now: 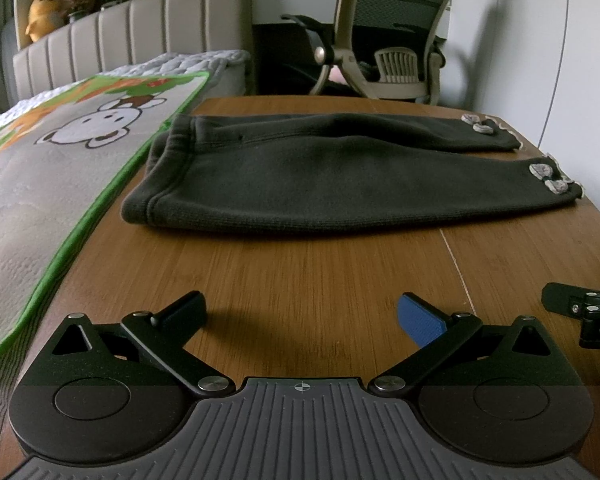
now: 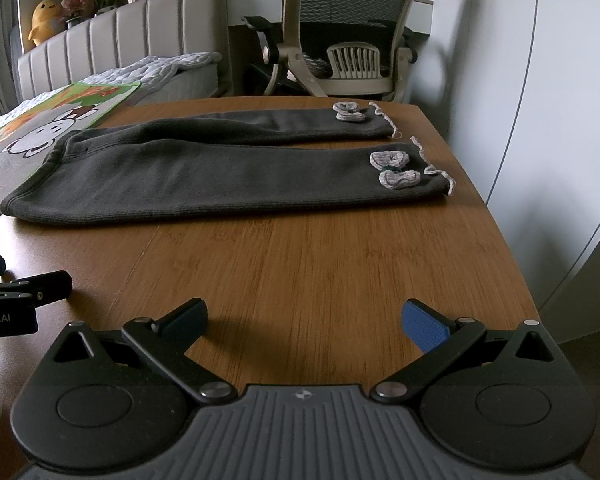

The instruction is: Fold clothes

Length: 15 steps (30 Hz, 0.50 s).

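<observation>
Left tool (image 1: 302, 318) spread, trousers (image 1: 340, 184) beyond

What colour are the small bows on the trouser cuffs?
Light grey bows on dark grey trousers; clearest in the right wrist view.

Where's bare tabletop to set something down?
Free: the wide wood strip between the pants and both grippers, left and right, jaws open. Also the right table edge past the cuffs. Crowded: the far half under the pants, and the left edge, bordered by the mat.

place: home bedroom | evidence: padded headboard (image 1: 132, 28), bed quilt (image 1: 204, 60), plush toy (image 1: 42, 10), desk chair (image 1: 392, 28)
</observation>
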Each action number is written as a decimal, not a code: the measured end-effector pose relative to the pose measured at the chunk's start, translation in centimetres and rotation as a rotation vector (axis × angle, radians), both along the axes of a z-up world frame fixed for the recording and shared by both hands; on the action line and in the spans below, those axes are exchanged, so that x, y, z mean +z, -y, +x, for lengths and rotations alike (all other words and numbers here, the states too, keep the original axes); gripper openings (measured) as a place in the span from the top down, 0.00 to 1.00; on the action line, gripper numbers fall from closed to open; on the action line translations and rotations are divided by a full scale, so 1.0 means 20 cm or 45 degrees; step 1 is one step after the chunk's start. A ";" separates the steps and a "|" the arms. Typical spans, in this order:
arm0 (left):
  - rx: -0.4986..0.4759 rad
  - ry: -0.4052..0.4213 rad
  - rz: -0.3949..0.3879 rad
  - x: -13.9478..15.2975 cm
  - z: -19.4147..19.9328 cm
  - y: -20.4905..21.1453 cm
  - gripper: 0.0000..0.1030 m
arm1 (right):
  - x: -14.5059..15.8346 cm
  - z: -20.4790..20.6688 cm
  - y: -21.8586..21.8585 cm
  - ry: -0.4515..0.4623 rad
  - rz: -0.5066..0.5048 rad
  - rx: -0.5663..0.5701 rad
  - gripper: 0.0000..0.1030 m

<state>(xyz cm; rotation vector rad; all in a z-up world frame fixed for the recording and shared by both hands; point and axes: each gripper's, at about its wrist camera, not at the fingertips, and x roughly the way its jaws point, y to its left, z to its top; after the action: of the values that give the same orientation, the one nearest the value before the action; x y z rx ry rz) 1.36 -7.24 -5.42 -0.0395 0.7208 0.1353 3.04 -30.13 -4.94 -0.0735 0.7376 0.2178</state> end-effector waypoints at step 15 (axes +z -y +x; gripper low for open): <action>0.000 -0.001 -0.001 0.00 0.00 0.00 0.00 | -0.01 0.00 -0.01 0.001 0.002 -0.002 0.00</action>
<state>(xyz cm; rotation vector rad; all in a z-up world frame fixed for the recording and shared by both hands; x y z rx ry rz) 1.38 -7.17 -5.33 -0.0400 0.7217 0.1354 2.96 -30.02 -5.08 -0.0718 0.7365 0.2170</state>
